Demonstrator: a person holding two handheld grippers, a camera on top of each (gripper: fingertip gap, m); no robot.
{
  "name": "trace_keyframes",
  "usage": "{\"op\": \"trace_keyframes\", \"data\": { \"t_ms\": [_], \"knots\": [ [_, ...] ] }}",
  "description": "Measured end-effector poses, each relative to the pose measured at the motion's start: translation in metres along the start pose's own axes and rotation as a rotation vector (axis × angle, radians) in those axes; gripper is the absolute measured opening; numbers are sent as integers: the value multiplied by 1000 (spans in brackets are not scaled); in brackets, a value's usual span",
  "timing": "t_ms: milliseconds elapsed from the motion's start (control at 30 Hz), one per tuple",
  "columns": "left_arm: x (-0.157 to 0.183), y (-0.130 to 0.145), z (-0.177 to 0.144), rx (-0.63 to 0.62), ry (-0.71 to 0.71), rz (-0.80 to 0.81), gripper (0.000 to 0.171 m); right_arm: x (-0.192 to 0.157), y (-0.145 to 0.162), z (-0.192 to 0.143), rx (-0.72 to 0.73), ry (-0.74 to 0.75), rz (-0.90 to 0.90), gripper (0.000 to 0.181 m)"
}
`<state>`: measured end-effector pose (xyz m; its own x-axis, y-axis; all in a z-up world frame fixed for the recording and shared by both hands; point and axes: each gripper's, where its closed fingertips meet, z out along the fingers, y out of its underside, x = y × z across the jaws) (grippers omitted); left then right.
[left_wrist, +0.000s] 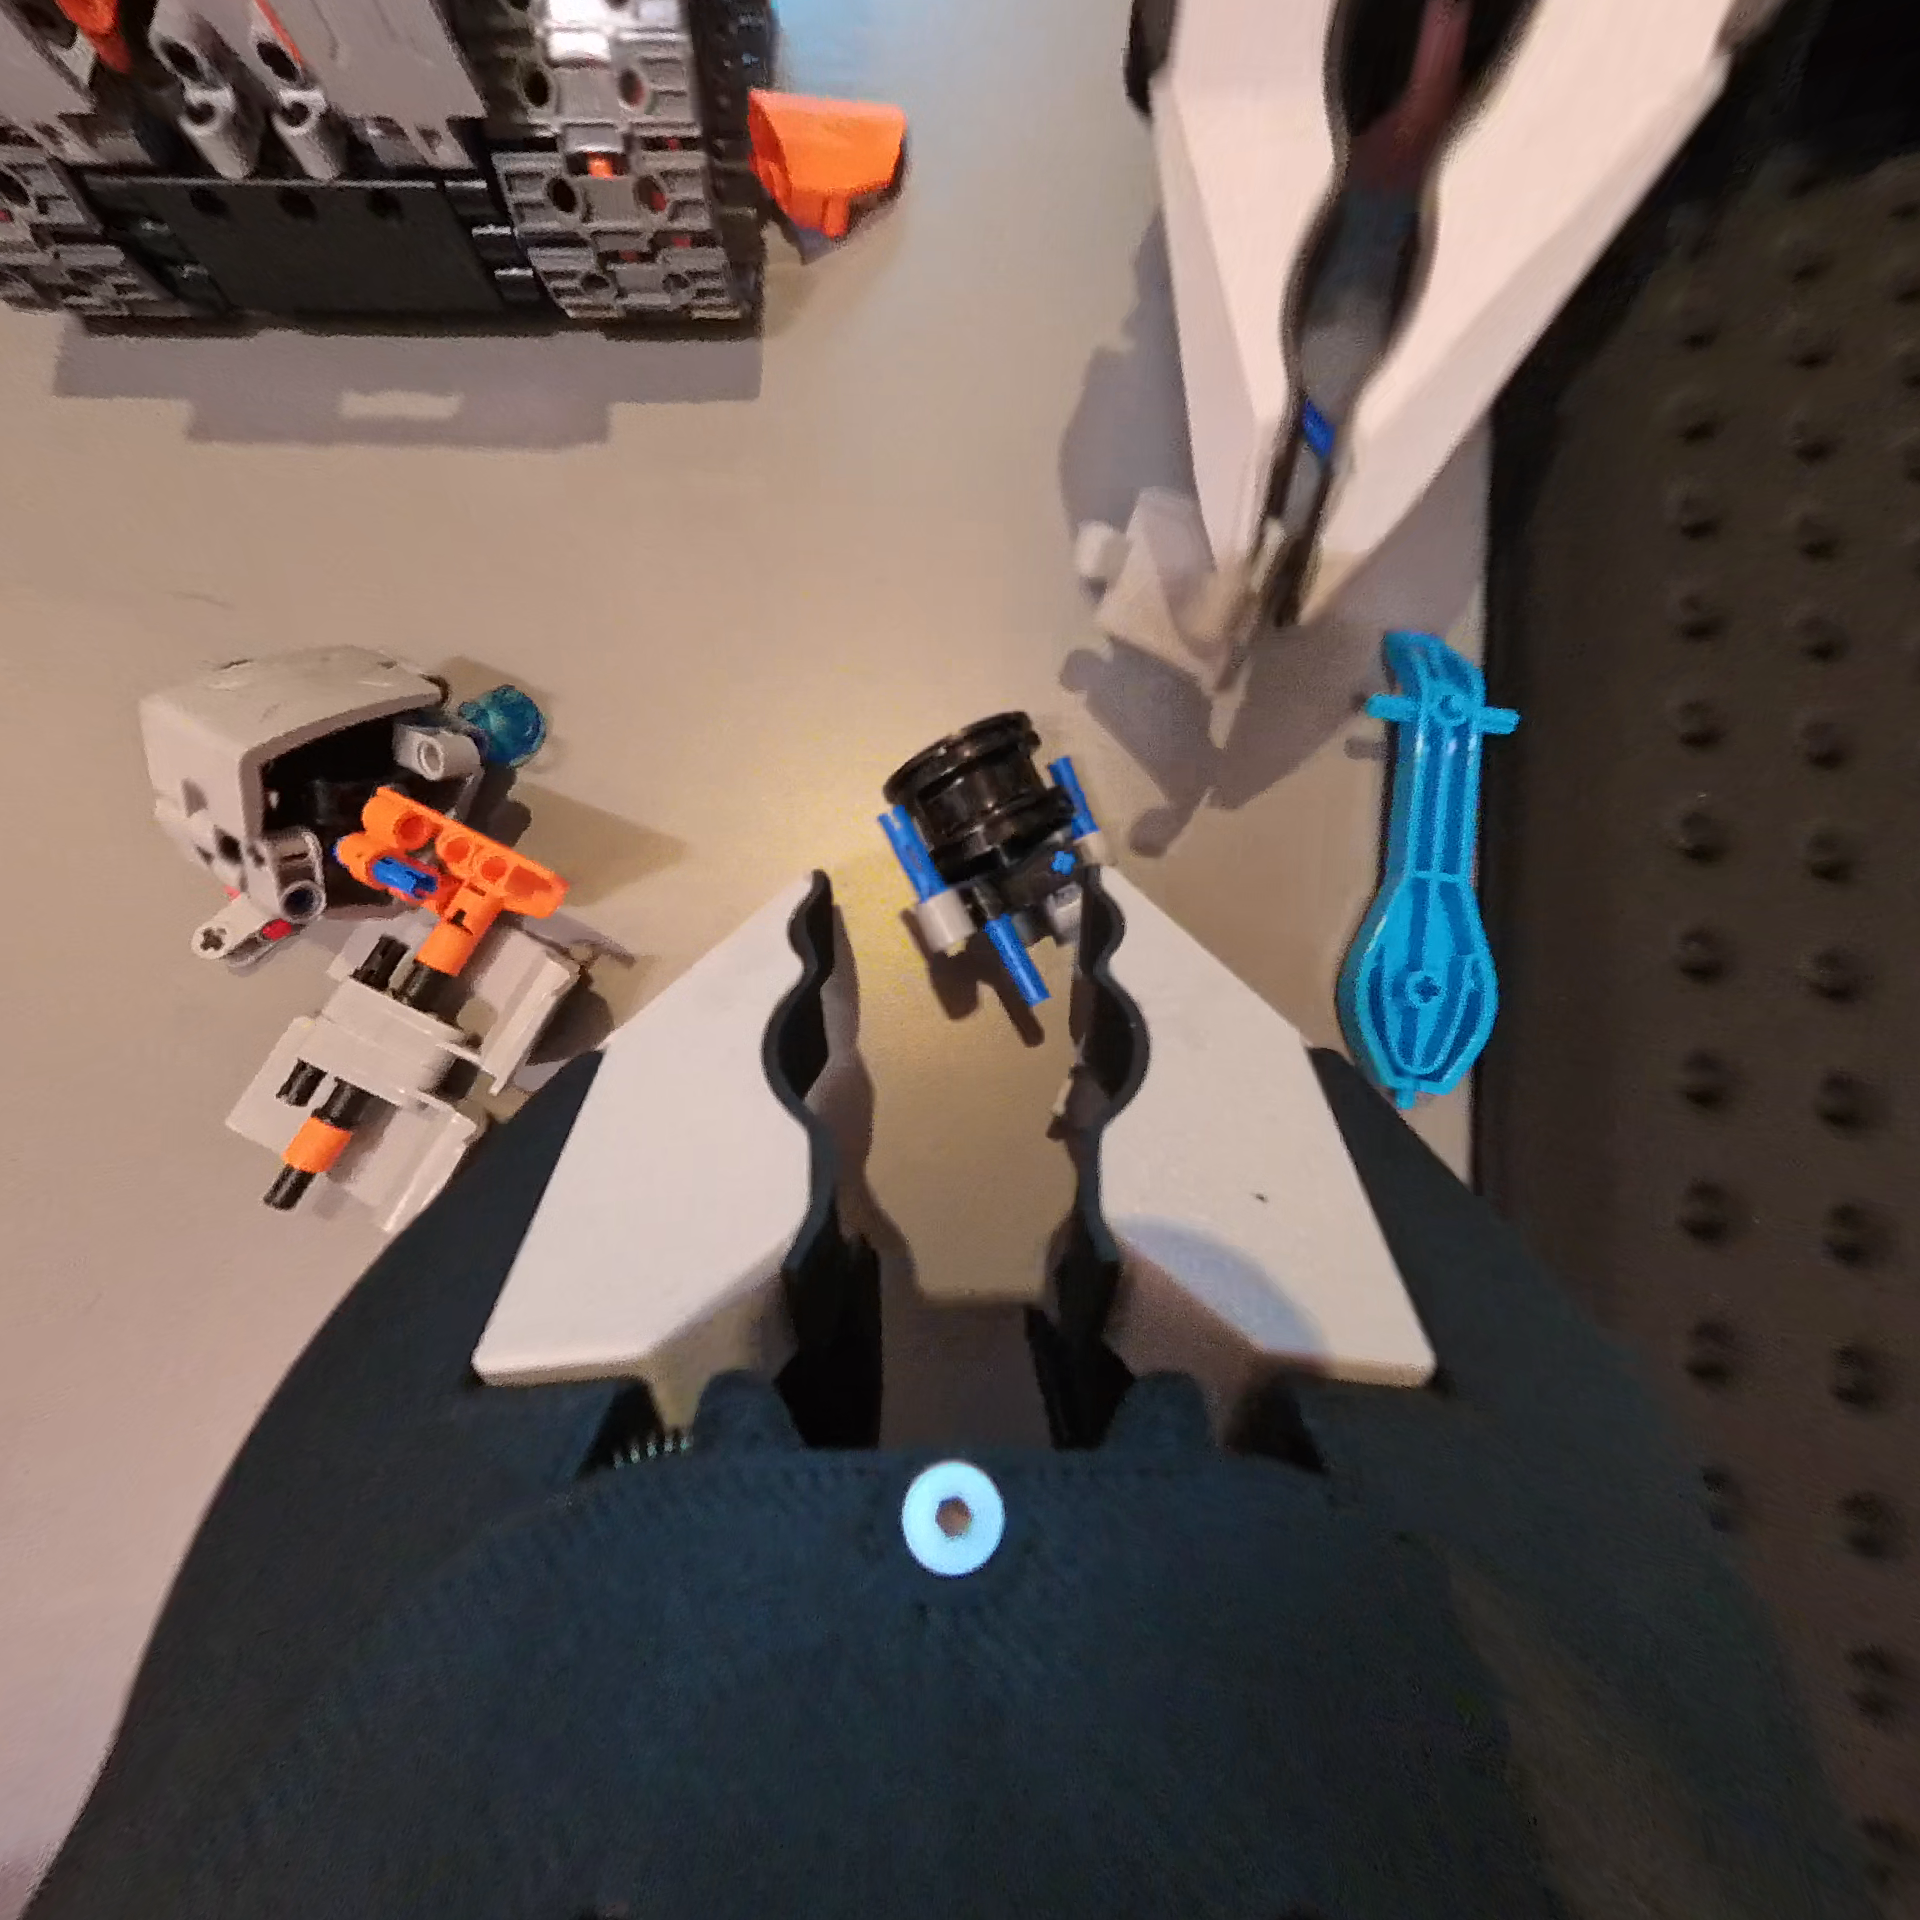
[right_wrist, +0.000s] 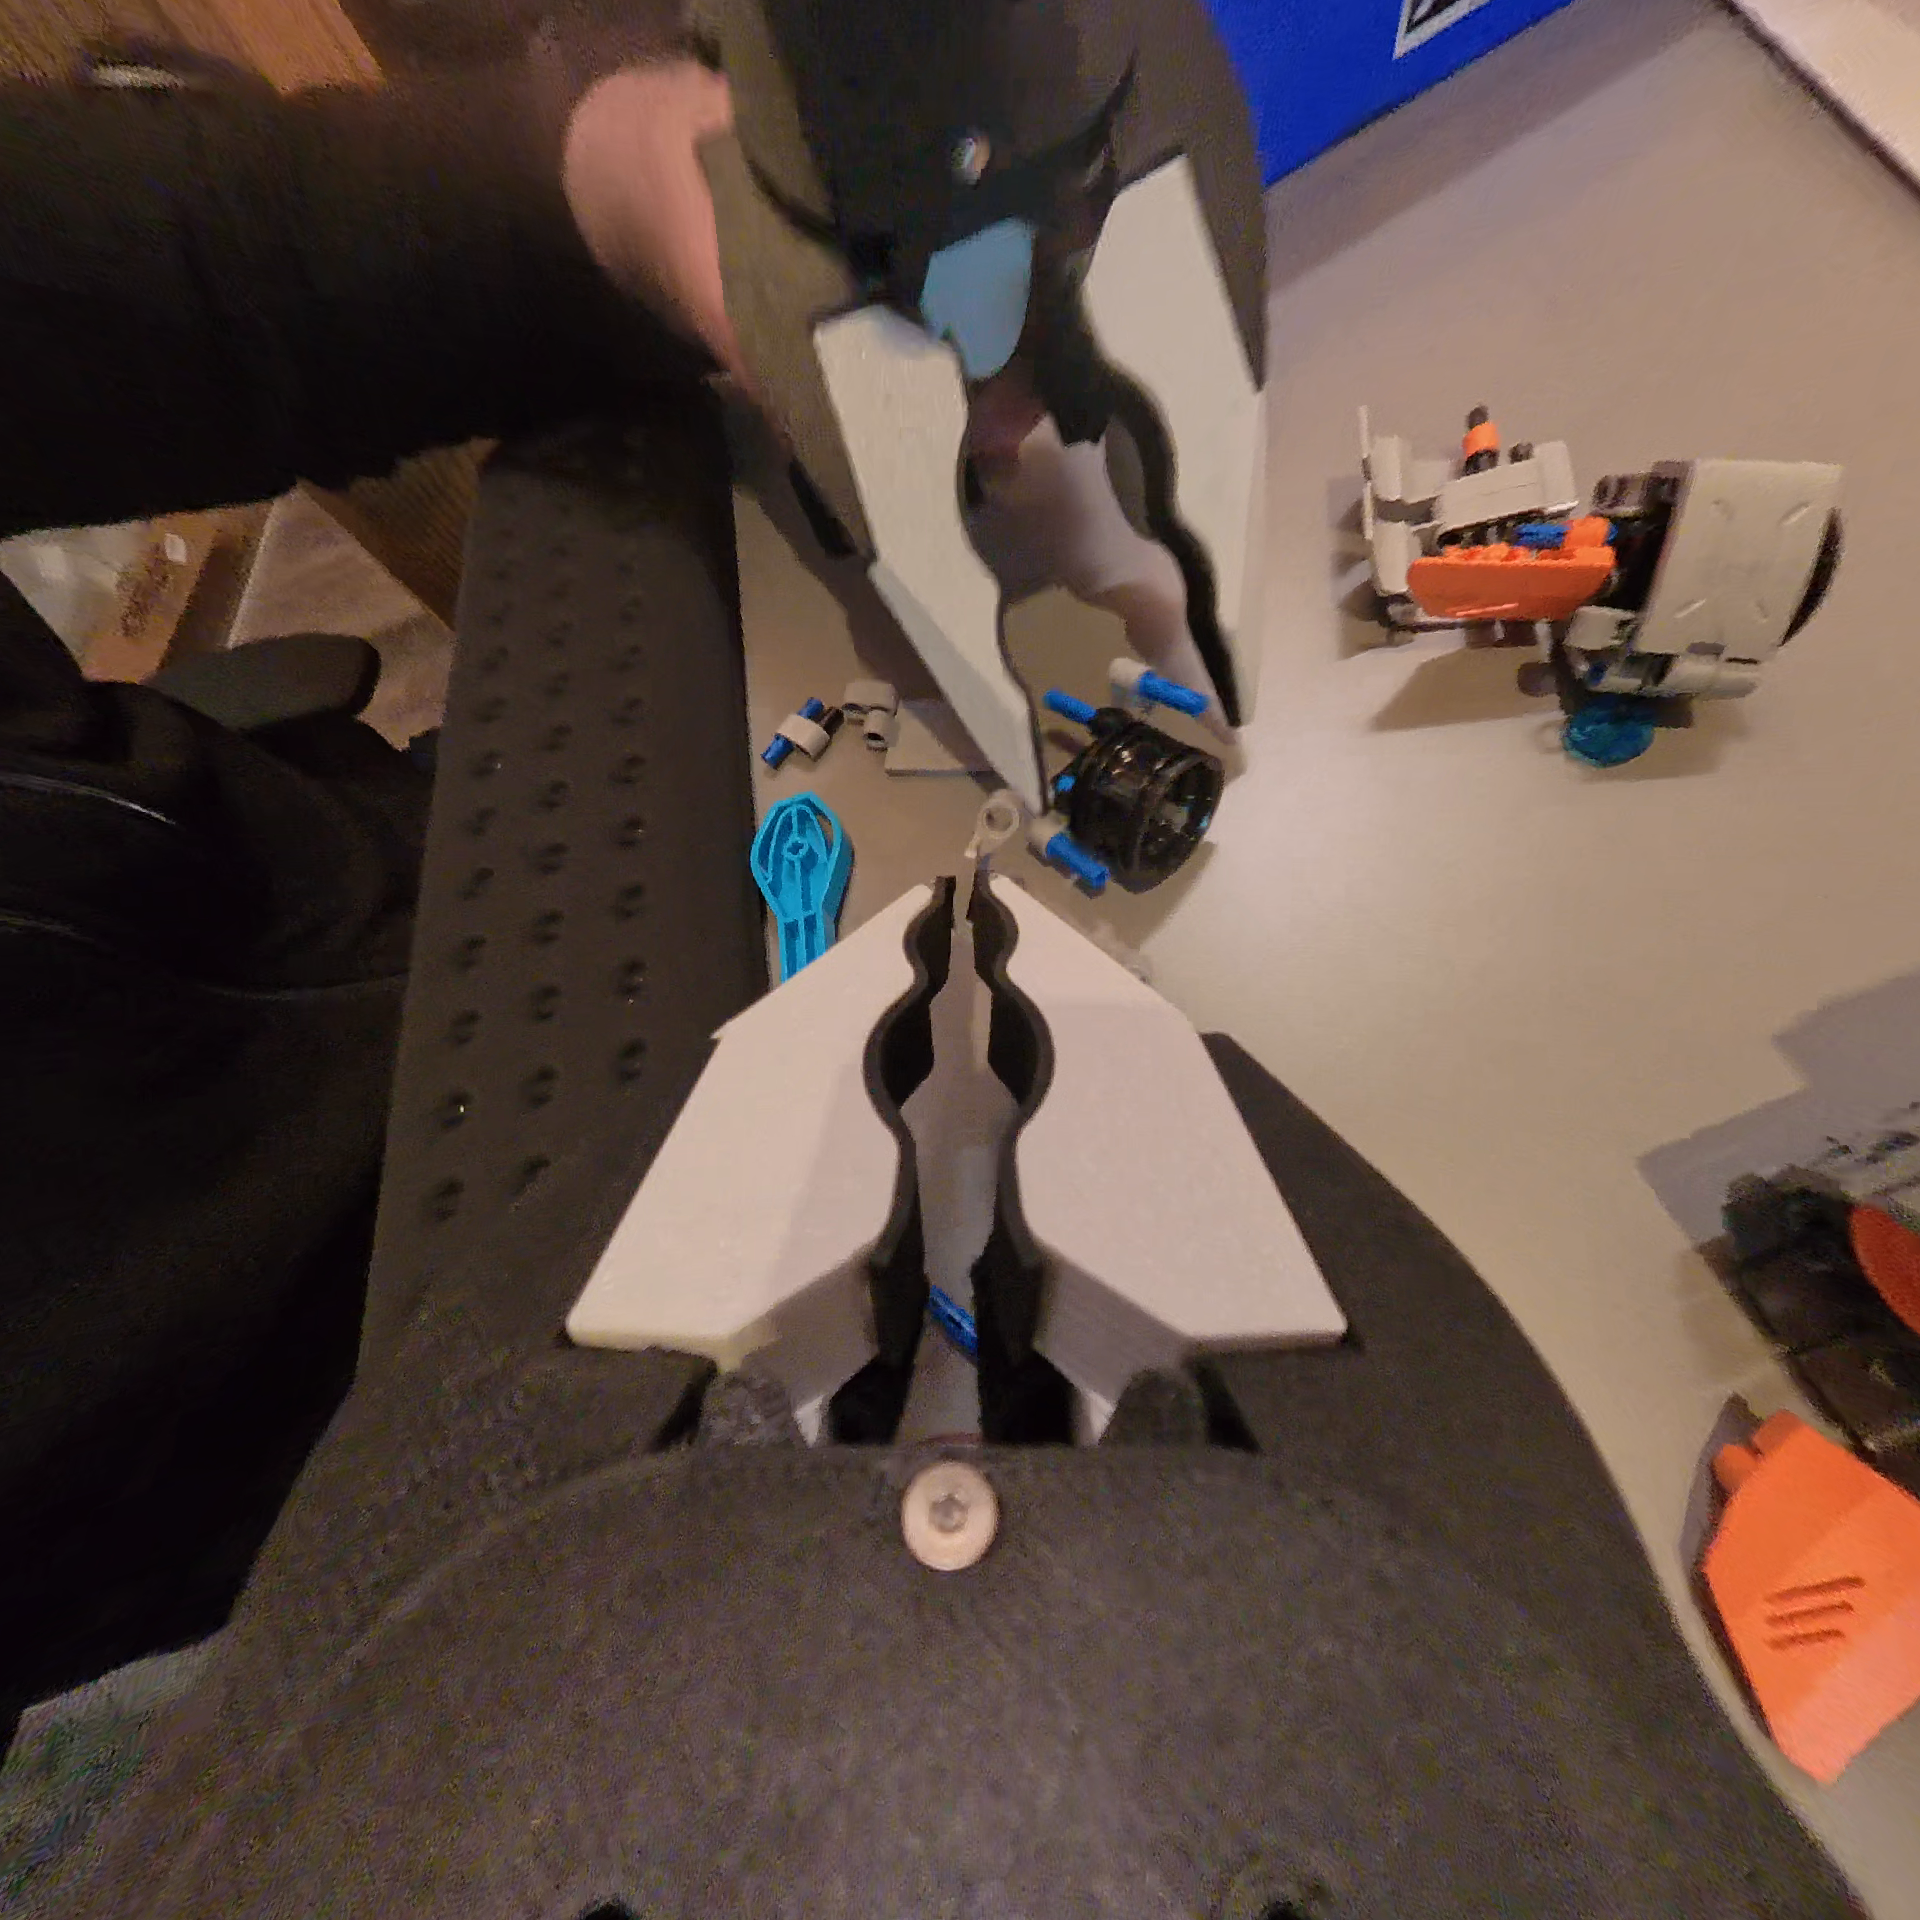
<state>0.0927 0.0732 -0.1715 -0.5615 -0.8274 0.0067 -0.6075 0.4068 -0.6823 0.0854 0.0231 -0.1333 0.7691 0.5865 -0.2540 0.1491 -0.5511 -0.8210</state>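
Beige tabletop (left_wrist: 644, 540) lay under both of my tools, with a strip of black perforated matting (left_wrist: 1714, 935) along one edge. Near the middle stood a small black wheel hub (left_wrist: 971, 805) fitted with blue pins and grey connectors. My left gripper (left_wrist: 966, 925) hung just over it with its fingers spread wide and nothing between them; the hub sat right at the fingertips, its lower blue pin reaching into the gap.

My right gripper (right_wrist: 961, 894) had its fingers pressed nearly together on a thin grey piece (right_wrist: 992, 826), whose ringed end stuck out past the tips, just beside the hub. A bit of blue showed deep between the fingers, too hidden for me to say what it was.

Beside the hub, at the border of the matting, lay a flat light-blue paddle-shaped part (left_wrist: 1423, 894). In the right wrist view, a few loose grey and blue connectors (right_wrist: 821, 727) rested beyond it, close to the matting.

Farther across the table sat a partly built grey and orange assembly (left_wrist: 343, 894), with a translucent blue round piece (left_wrist: 504, 722) touching its grey shell. Well apart from all that stood a larger black and grey tracked model (left_wrist: 395, 156) with an orange panel (left_wrist: 826, 156) at its end.

My sleeve (right_wrist: 260, 301) was dark above the left tool.
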Motion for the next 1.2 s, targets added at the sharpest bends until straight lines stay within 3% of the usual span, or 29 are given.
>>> {"op": "trace_keyframes", "data": {
  "t_ms": [100,233,467,733,900,1200],
  "knots": [
    [4,1,5,-43,-63,87,44,2,-7,-2,33,3,16,1],
    [14,-4,10,-58,-83,180,33,7,8,12,-65,33,-3,1],
    [17,-10,4,19,-25,137,38,12,18,20,-123,48,3,1],
    [13,-17,-5,95,2,49,17,13,20,22,-126,45,9,2],
    [9,-15,-6,89,-47,54,14,13,20,23,-122,43,16,2],
    [9,-22,-13,94,-306,424,12,2,-5,8,56,-90,132,0]
  ]
}}
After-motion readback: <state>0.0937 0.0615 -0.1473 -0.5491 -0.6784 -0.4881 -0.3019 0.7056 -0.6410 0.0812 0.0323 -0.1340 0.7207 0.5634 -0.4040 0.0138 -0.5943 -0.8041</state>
